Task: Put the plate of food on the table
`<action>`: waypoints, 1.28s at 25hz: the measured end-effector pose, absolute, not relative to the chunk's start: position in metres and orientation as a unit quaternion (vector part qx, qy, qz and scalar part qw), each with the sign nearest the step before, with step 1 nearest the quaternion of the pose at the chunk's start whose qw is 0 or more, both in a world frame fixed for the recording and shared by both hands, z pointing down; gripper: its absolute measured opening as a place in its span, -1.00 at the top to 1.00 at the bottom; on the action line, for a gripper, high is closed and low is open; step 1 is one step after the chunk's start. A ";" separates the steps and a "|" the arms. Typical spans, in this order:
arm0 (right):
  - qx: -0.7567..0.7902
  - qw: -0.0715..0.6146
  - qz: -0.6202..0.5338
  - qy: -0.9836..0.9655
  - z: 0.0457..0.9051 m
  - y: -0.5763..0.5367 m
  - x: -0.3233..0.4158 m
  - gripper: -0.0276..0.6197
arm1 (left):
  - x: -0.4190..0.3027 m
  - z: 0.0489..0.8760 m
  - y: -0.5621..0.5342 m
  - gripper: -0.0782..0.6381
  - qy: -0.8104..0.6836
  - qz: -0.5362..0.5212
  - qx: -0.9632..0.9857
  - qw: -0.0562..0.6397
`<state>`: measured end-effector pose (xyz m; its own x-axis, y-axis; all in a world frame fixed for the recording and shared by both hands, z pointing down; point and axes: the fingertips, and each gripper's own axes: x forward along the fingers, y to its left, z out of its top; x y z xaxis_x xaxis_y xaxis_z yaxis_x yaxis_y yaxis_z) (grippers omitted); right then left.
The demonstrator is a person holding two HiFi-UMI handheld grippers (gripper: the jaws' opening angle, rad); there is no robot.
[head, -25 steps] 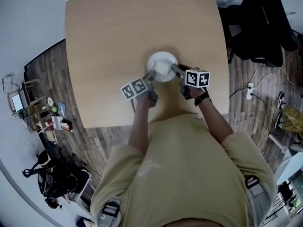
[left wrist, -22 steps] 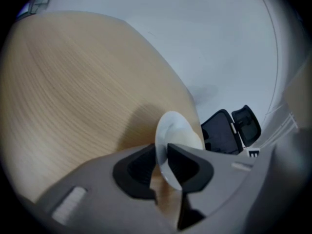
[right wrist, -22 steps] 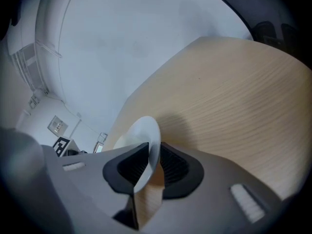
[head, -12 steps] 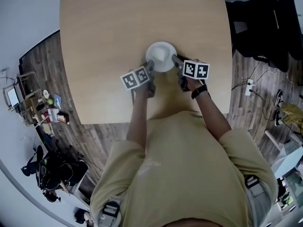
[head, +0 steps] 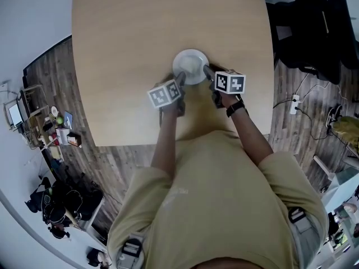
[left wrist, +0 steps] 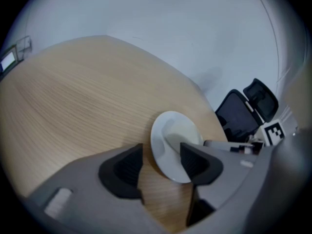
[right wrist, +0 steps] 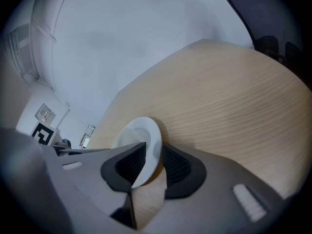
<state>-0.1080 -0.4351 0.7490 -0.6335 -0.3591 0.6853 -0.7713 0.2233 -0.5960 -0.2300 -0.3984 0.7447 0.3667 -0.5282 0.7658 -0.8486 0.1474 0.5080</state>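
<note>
A white plate (head: 190, 66) lies flat on the pale wooden table (head: 140, 27), a little nearer its front edge than the middle. I make out no food on it. My left gripper (head: 179, 83) is at the plate's near-left rim. Its jaws (left wrist: 161, 152) are opening, with a gap between the left pad and the plate (left wrist: 173, 143). My right gripper (head: 207, 72) is at the near-right rim. Its jaws (right wrist: 153, 152) are also opening; the plate's rim (right wrist: 141, 135) still stands between the pads, and a thin dark gap shows on one side.
Black office chairs (head: 303, 32) stand off the table's right side. A power strip with cables (head: 295, 106) lies on the wood floor there. Cluttered shelves and bags (head: 56, 133) sit at the lower left. The table's front edge (head: 129, 142) runs just before the person's body.
The plate has stayed at the same spot on the table over the last half second. The left gripper's cube has edged slightly right and tilted; the right gripper has barely moved.
</note>
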 end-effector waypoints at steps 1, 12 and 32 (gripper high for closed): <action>0.377 0.204 0.492 -0.758 0.744 -0.436 -0.107 0.59 | -0.232 0.744 -0.396 0.06 -0.547 0.162 0.633 0.523; 0.391 0.155 0.393 -0.818 0.670 -0.405 -0.074 0.59 | -0.220 0.671 -0.362 0.12 -0.573 0.112 0.689 0.430; 0.481 0.089 0.122 -0.864 0.526 -0.279 -0.009 0.90 | -0.154 0.525 -0.261 0.77 -0.609 0.043 0.774 0.168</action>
<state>-0.0086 -0.2793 0.5258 -0.5221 -0.8088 0.2707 -0.8521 0.5082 -0.1254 -0.1536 -0.2609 0.5251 0.2554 -0.9279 0.2717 -0.9570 -0.2026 0.2077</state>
